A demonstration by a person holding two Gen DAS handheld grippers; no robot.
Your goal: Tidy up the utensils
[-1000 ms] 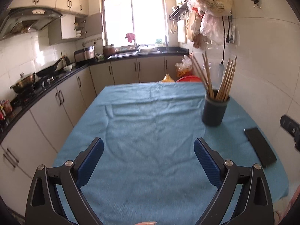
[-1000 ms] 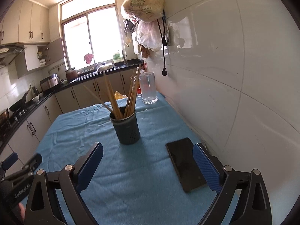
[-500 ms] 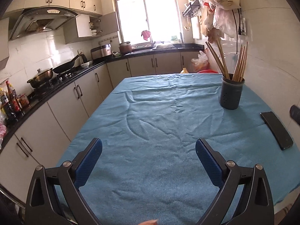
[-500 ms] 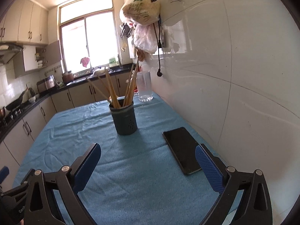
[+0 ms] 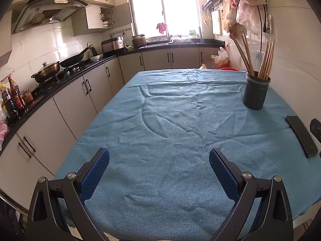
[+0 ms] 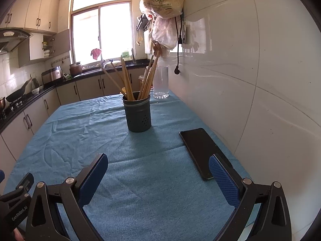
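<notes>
Along the left wall of the kitchen a black countertop [image 5: 50,88] runs over pale cabinets, carrying sauce bottles [image 5: 14,100], a lidded pot [image 5: 47,71] and a wok [image 5: 74,59] on the stove under a range hood [image 5: 46,10]; a rice cooker [image 5: 112,44] sits nearer the bright window [image 5: 164,8] at the far end. The desk [image 5: 160,190] fills the middle, draped in a wrinkled blue cloth [image 5: 170,120]. The left claw [image 5: 159,173] hangs over the near edge of the cloth with its blue pads spread wide and nothing between them. The right claw [image 6: 158,175] is likewise spread and empty above the cloth. Toward the right side of the desk stands a dark perforated utensil holder [image 6: 138,114], upright, with wooden chopsticks [image 6: 128,80] fanned out of it. Behind it, near the wall, stands a clear drinking glass [image 6: 161,82]. A black phone [image 6: 202,150] lies flat on the cloth right of the holder, beside the white tiled wall [image 6: 250,80], its near end just under the right claw's right finger. Plastic bags [image 6: 162,2] hang from the wall above.
</notes>
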